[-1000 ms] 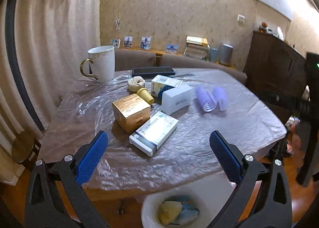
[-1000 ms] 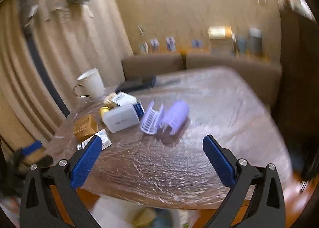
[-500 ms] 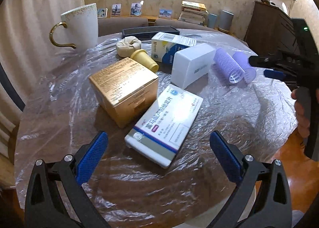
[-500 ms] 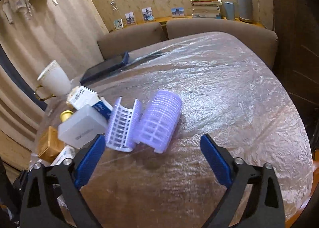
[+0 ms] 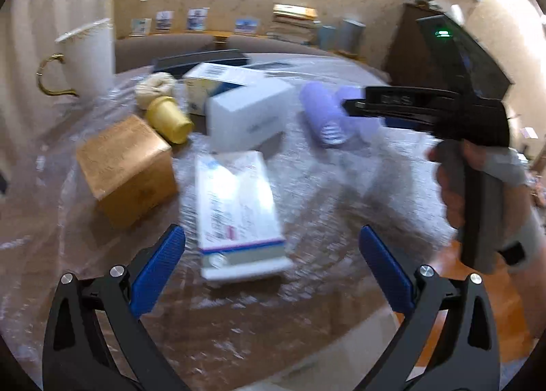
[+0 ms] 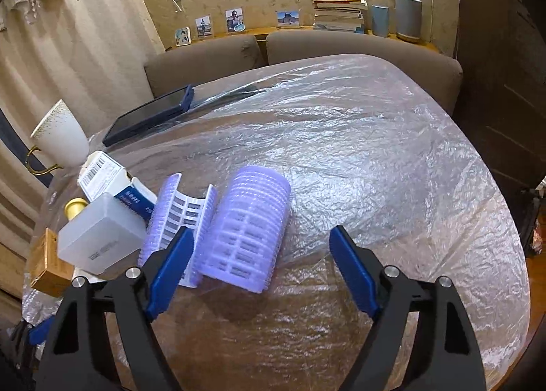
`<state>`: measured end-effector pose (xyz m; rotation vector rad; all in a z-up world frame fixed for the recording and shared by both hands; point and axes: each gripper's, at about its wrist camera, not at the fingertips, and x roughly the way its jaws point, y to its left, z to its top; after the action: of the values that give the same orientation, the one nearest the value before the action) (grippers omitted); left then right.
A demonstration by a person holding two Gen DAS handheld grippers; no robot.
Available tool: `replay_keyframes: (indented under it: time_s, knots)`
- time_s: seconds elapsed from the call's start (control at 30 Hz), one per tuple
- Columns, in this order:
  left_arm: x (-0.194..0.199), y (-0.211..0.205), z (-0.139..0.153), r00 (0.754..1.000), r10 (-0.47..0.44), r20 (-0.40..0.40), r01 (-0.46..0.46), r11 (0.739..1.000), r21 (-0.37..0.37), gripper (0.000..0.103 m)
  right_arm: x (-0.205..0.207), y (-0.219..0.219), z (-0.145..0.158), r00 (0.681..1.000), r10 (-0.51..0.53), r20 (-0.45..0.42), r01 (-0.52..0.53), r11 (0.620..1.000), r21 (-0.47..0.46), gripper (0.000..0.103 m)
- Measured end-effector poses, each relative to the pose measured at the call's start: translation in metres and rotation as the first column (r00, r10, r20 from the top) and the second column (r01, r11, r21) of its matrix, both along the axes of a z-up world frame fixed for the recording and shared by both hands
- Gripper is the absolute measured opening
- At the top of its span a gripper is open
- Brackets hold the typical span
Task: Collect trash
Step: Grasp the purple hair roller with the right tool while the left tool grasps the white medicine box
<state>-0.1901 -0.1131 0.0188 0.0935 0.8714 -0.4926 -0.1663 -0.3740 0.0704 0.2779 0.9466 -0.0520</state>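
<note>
My left gripper [image 5: 273, 261] is open and empty, its fingers either side of a flat white and blue medicine box [image 5: 237, 210] lying on the plastic-covered table. A gold cardboard box [image 5: 128, 169] sits left of it, a white plastic box [image 5: 247, 116] behind. My right gripper [image 6: 261, 268] is open and empty, just short of a purple hair roller [image 6: 247, 234]; its split half [image 6: 177, 217] lies to the left. The right gripper also shows in the left wrist view [image 5: 426, 107], by the rollers [image 5: 324, 117].
A white mug with a gold handle [image 6: 59, 136], a yellow cap [image 5: 169, 117], a beige knot [image 5: 155, 85], a blue and white carton [image 6: 109, 179] and a dark tablet [image 6: 150, 116] stand at the back left. Sofa backs [image 6: 300, 46] and a dark cabinet [image 6: 505, 49] border the table [image 6: 375, 152].
My left gripper has moved in over the medicine box, which now lies lengthwise between the fingers. My right gripper has come closer to the purple roller.
</note>
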Motion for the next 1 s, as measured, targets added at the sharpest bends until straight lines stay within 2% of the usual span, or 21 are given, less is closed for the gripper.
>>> replay_keyframes:
  time_s: [0.1, 0.27, 0.43, 0.57, 0.63, 0.93, 0.97, 1.0]
  knots:
    - [0.013, -0.001, -0.003, 0.998, 0.055, -0.018, -0.055, 0.998, 0.009, 0.102, 0.006, 0.005, -0.003, 1.0, -0.004, -0.011, 0.004, 1.0, -0.006, 0.074]
    - [0.03, -0.005, -0.009, 0.995, 0.087, -0.04, -0.087, 0.996, 0.009, 0.101, 0.008, 0.01, -0.002, 1.0, -0.001, 0.001, 0.001, 0.999, -0.032, 0.072]
    - [0.035, -0.007, -0.012, 0.993, 0.106, -0.044, -0.105, 0.994, 0.026, 0.09, 0.006, 0.012, 0.0, 1.0, 0.022, 0.01, -0.022, 0.999, -0.047, 0.064]
    - [0.036, -0.009, -0.011, 0.994, 0.104, -0.034, -0.103, 0.994, 0.031, 0.082, 0.0, 0.001, 0.0, 1.0, 0.01, 0.01, -0.01, 1.0, 0.006, 0.064]
    - [0.037, -0.01, -0.011, 0.994, 0.099, -0.035, -0.098, 0.995, 0.031, 0.082, -0.005, -0.004, 0.002, 1.0, 0.005, 0.027, -0.006, 0.999, 0.04, 0.064]
    - [0.036, -0.012, -0.012, 0.995, 0.099, -0.027, -0.098, 0.994, 0.043, 0.082, -0.004, -0.008, -0.001, 1.0, -0.021, 0.02, 0.021, 1.0, -0.011, 0.064]
    - [0.036, -0.012, -0.011, 0.995, 0.099, -0.027, -0.098, 0.994, 0.044, 0.082, -0.003, -0.007, -0.002, 1.0, -0.021, 0.016, 0.022, 0.999, -0.025, 0.063]
    - [0.036, -0.012, -0.012, 0.995, 0.1, -0.024, -0.099, 0.994, 0.047, 0.082, -0.001, -0.005, -0.004, 1.0, -0.015, 0.009, 0.015, 0.999, -0.035, 0.057]
